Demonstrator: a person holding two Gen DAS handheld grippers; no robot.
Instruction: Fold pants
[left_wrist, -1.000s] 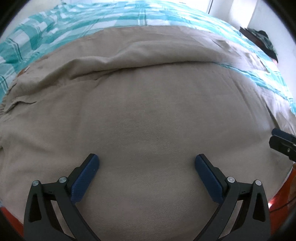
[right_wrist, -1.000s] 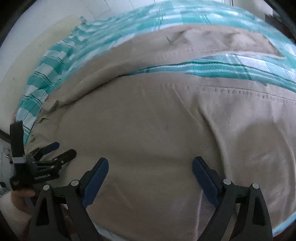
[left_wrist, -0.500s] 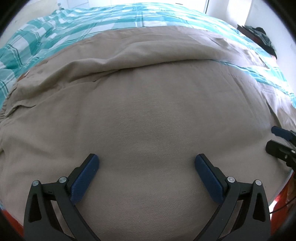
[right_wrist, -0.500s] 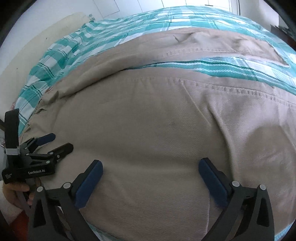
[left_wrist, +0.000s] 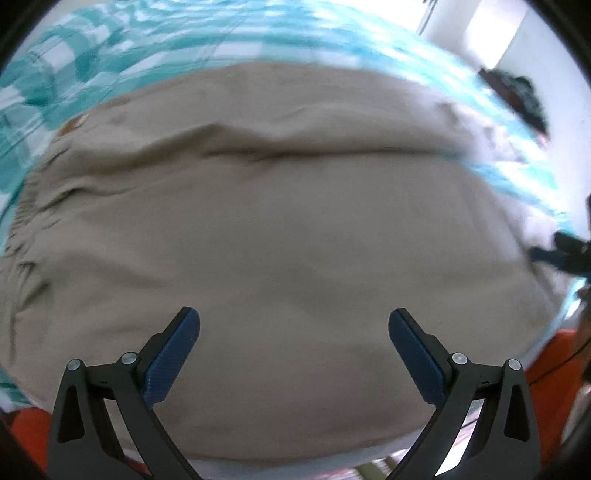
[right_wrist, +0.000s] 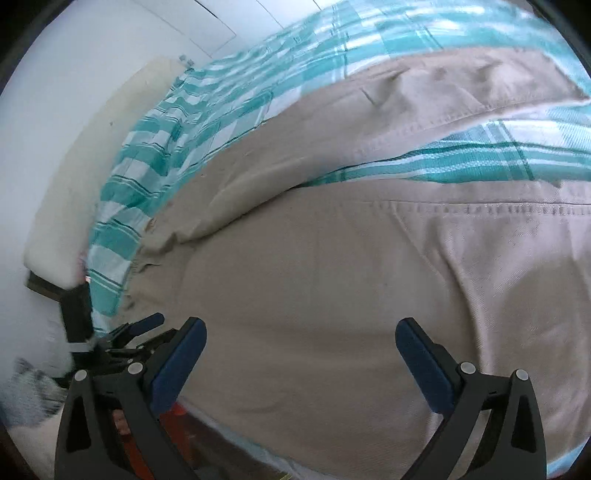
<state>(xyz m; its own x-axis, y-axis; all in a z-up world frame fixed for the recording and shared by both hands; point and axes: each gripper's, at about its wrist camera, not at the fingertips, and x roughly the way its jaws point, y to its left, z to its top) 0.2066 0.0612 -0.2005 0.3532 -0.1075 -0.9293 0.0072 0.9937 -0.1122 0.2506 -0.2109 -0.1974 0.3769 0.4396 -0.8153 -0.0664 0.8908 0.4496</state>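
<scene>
Beige pants (left_wrist: 288, 229) lie spread flat on a bed and fill most of both views (right_wrist: 332, 280). The two legs run to the right, with a strip of bedsheet between them. My left gripper (left_wrist: 293, 332) is open and empty above the near edge of the pants. My right gripper (right_wrist: 301, 343) is open and empty above the near leg. The right gripper shows at the right edge of the left wrist view (left_wrist: 565, 251). The left gripper shows at the lower left of the right wrist view (right_wrist: 136, 332).
A teal and white checked bedsheet (left_wrist: 110, 62) covers the bed (right_wrist: 155, 155). A white wall and a pale headboard (right_wrist: 85, 173) stand at the left. Dark clothes (left_wrist: 517, 96) lie at the far right. Orange fabric (left_wrist: 554, 358) shows below the bed edge.
Both grippers have pulled back toward the near edge of the bed and lifted a little. The view is blurred by the motion. Both stay open and empty.
</scene>
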